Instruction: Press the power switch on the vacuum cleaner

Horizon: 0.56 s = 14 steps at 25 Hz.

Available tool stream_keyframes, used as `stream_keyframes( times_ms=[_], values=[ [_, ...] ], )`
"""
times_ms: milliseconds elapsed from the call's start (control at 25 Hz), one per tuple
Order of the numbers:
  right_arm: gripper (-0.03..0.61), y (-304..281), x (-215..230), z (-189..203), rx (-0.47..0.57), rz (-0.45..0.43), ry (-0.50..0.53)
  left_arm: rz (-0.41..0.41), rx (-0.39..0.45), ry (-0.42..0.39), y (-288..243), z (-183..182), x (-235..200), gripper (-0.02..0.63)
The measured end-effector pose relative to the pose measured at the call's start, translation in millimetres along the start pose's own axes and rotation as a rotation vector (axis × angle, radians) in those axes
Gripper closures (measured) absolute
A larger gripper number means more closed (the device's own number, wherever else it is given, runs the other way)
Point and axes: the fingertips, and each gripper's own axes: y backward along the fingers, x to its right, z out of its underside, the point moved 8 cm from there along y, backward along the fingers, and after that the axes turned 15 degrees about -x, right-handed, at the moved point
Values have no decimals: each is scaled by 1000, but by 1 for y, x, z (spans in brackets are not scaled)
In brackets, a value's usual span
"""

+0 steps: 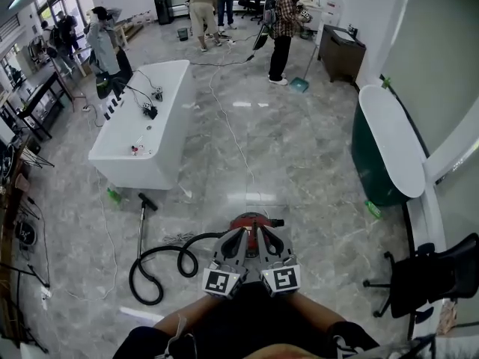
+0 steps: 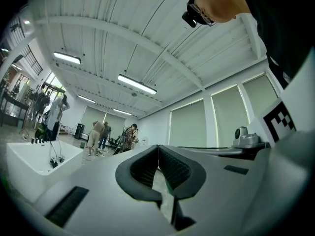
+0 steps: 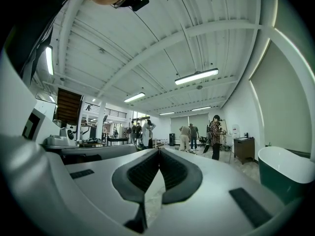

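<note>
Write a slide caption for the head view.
Left gripper and right gripper, both shut, held near the red vacuum cleaner, its hose coiled alongside.

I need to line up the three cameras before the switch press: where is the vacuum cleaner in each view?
Head view: the vacuum cleaner is red, on the floor, low at centre.
Left gripper view: not in it.
Right gripper view: not in it.
Shared landmark: the person in the plaid shirt, left of centre in the left gripper view, right of centre in the right gripper view.
</note>
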Motion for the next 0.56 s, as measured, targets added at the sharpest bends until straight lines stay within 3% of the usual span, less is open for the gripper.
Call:
stream_keyframes(
  times_ms=[280, 560],
  values=[
    [560, 5, 1, 3, 17, -14, -1, -51, -19, 22, 5, -6, 5, 595],
    [558, 16, 2, 8, 29, -14, -20, 0, 5, -11, 10, -1, 19, 595]
  ],
)
